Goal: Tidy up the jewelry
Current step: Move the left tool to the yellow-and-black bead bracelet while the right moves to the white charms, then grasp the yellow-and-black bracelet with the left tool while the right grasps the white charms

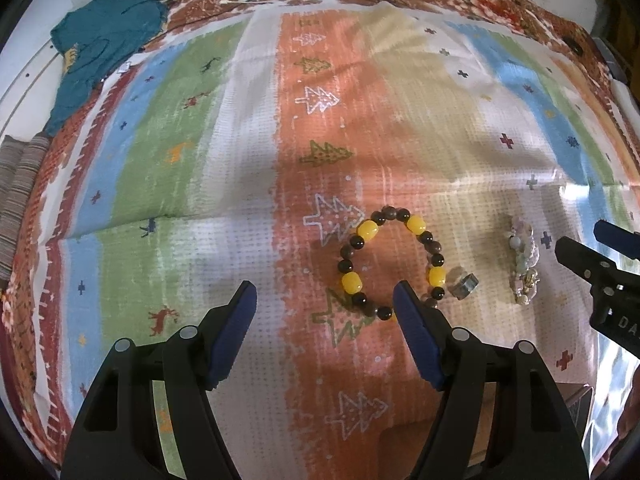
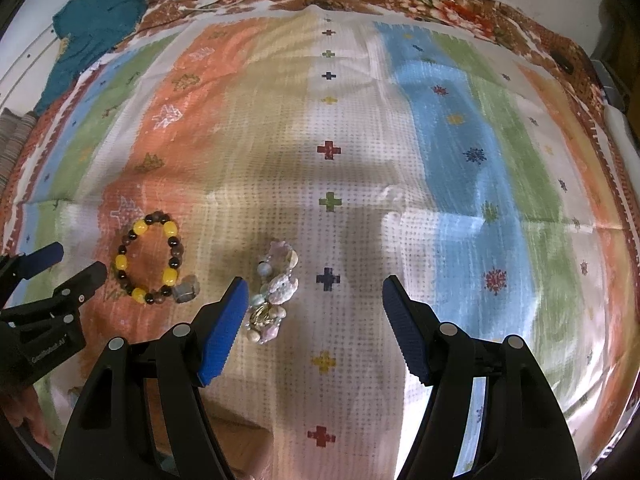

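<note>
Both claws gape wide and carry nothing — the left gripper hangs over the striped cloth, its right fingertip by the yellow-and-dark beaded bracelet; a small ring lies just beside it; the right gripper hovers beside the shell bracelet, apart.

Left claw and right claw both gape, holding nothing
</note>
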A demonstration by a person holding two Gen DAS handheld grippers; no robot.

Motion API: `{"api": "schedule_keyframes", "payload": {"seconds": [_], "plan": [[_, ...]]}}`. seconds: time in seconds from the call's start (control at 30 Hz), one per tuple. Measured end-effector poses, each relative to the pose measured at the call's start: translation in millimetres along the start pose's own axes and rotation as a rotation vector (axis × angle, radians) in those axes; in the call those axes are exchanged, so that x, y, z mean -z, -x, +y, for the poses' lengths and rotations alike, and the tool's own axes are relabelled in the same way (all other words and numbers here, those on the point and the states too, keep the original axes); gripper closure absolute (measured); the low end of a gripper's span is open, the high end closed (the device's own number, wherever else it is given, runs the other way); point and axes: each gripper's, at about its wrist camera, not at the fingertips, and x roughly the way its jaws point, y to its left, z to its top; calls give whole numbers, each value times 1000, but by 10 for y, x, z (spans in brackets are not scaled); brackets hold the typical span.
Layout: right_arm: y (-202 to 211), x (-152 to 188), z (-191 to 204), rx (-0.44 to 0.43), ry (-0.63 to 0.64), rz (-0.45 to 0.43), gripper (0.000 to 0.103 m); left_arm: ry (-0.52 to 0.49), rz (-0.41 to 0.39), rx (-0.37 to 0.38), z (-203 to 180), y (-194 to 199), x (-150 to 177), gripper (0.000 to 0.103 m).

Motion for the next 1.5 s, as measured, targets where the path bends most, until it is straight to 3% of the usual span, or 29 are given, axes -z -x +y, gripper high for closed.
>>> {"api": "schedule_keyframes", "payload": {"seconds": [0.4, 0.6, 0.7, 0.8, 0.83, 0.87, 0.93, 1.0, 1.23, 1.3, 1.5], "plan": [[-270, -108, 14, -7, 2, 41, 34, 13, 48, 40, 40, -263, -102, 35], [-416, -118, 43, 6, 9, 67, 34, -5, 75, 33, 33, -415, -113, 46], [-433, -107, 63, -14, 15, 67, 34, -27, 70, 19, 14, -452, -97, 47], [-467, -85, 100, -38, 30, 84, 50, -52, 59, 6, -19, -468, -70, 52], [-485, -68, 116, -7, 49, 85, 54, -61, 56, 1, -34, -471, -57, 54], [-493, -60, 123, 7, 61, 82, 61, -71, 53, -5, -51, -474, -44, 59], [-500, -50, 84, -6, 55, 78, 64, -72, 52, -6, -58, -470, -39, 70], [-493, -57, 39, -12, 44, 77, 79, -70, 51, -18, -49, -469, -31, 92], [-445, -84, -9, -57, 13, 51, 86, -40, 51, -18, -33, -418, -66, 92], [-375, -91, -7, -64, 17, 35, 95, -34, 47, -15, -15, -392, -82, 92], [-146, -112, 73, -74, 35, -11, 95, -21, 7, 7, 27, -203, -128, 92]]}}
